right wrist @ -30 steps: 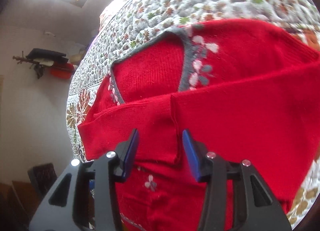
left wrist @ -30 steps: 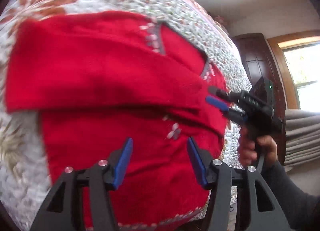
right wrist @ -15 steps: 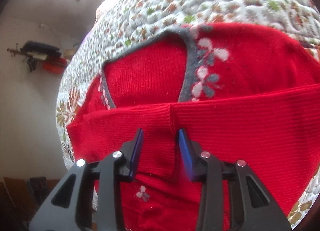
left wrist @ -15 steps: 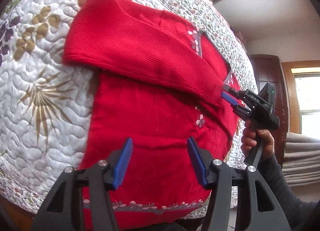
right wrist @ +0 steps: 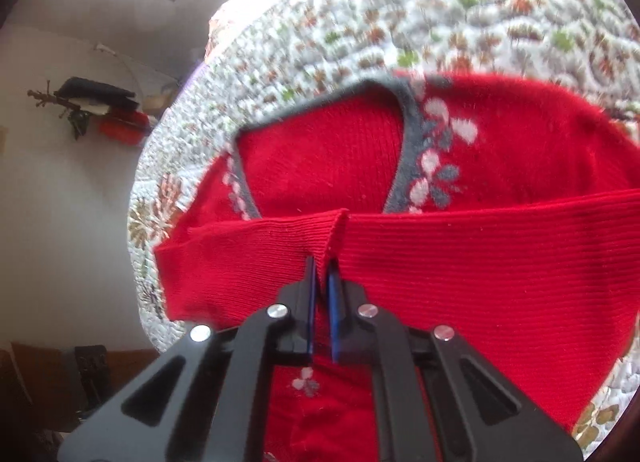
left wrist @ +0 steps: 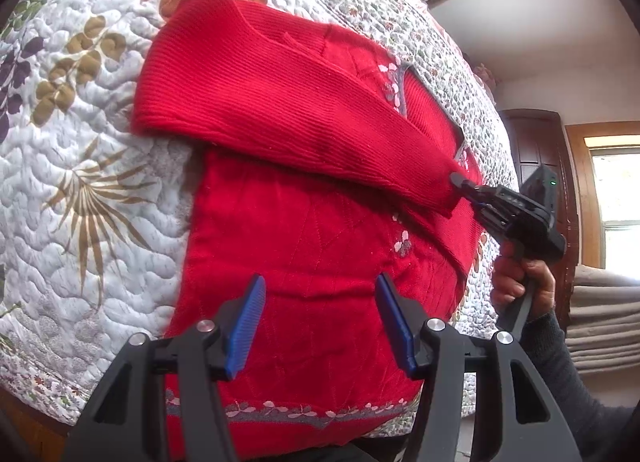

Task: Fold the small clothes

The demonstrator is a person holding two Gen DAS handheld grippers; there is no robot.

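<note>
**Right tongs now clamped on sleeve cuff; sleeve fold under way**

The bed (left wrist: 80,189), covered in a flowered quilt, carries the red sweater (left wrist: 320,262), which lies flat, hem toward the near edge and neck toward the far right. One sleeve (left wrist: 280,117) lies folded diagonally across the chest, from the far left shoulder toward the right.

Change noted: half a second ago the right tongs (right wrist: 322,282) stood parted on either side of the cuff (right wrist: 332,229); they are now clenched on it, the knit puckered between the blades. In the left view the same tongs (left wrist: 460,181) meet the sleeve end at the sweater's right side, held by a hand (left wrist: 520,282). Judgement: the sleeve is secured and can be pulled or laid straight; the body fold is not yet done.

The left tongs (left wrist: 320,318) hang released over the lower front, gripping nothing. Against the earlier frames, this view takes in more of the quilt and the hem.
</note>
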